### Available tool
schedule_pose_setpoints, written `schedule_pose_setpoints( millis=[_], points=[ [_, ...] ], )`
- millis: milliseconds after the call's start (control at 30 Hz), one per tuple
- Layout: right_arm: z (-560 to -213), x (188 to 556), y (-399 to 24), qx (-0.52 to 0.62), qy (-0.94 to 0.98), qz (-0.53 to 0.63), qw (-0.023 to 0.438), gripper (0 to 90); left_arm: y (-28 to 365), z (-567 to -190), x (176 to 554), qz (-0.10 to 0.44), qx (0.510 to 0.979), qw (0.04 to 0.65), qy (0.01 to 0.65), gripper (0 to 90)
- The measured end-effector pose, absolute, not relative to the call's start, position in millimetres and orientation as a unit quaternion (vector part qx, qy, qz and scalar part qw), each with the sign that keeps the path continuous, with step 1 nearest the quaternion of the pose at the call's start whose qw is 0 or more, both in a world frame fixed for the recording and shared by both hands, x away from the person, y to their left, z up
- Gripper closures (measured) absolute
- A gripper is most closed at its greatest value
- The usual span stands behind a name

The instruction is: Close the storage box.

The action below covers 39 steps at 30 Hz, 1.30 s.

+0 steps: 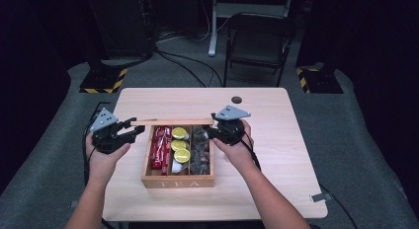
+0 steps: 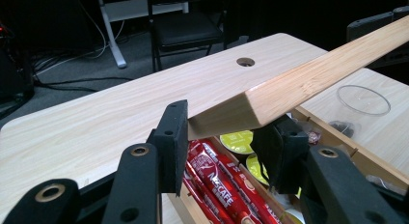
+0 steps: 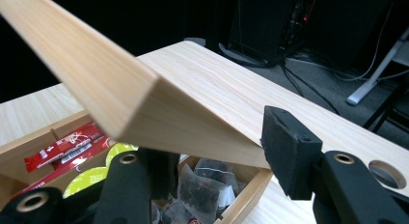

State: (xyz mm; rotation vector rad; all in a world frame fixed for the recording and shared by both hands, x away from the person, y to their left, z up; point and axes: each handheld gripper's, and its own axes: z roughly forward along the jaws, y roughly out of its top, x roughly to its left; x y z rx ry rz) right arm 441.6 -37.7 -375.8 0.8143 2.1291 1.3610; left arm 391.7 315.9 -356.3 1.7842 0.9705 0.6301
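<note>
A wooden tea box (image 1: 178,182) stands mid-table, and its flat wooden lid (image 1: 173,122) is held lifted over the back edge, tilted. My left gripper (image 1: 136,128) is shut on the lid's left end; in the left gripper view both pads (image 2: 173,137) press the lid (image 2: 308,84). At the lid's right end is my right gripper (image 1: 212,130), which is shut on that end. In the right gripper view the lid (image 3: 144,113) hides one jaw, and the other pad (image 3: 289,156) touches its edge. Inside the box lie red coffee sticks (image 1: 160,146), yellow capsules (image 1: 180,145) and tea bags (image 1: 201,150).
The light wooden table (image 1: 276,155) has a round cable hole (image 1: 236,99) at the back. A clear plastic cup (image 2: 362,99) shows by the box's right side. A black folding chair (image 1: 257,41) and cables stand on the floor behind the table.
</note>
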Motion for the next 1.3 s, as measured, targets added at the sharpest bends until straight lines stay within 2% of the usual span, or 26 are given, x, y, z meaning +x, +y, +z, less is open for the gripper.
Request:
schedule_pose_setpoints(
  millis=[233,1300],
  points=[
    [-358.6,442.5,-44.0,0.28,0.779,0.522,0.206,50.6,313.8,-351.1,398.2,0.254,0.72,0.492,0.419,56.7],
    [-369.6,417.9,-37.3,0.244,0.807,0.479,0.243,49.3,318.7,-368.1,377.9,0.235,0.745,0.478,0.401,55.8]
  ],
)
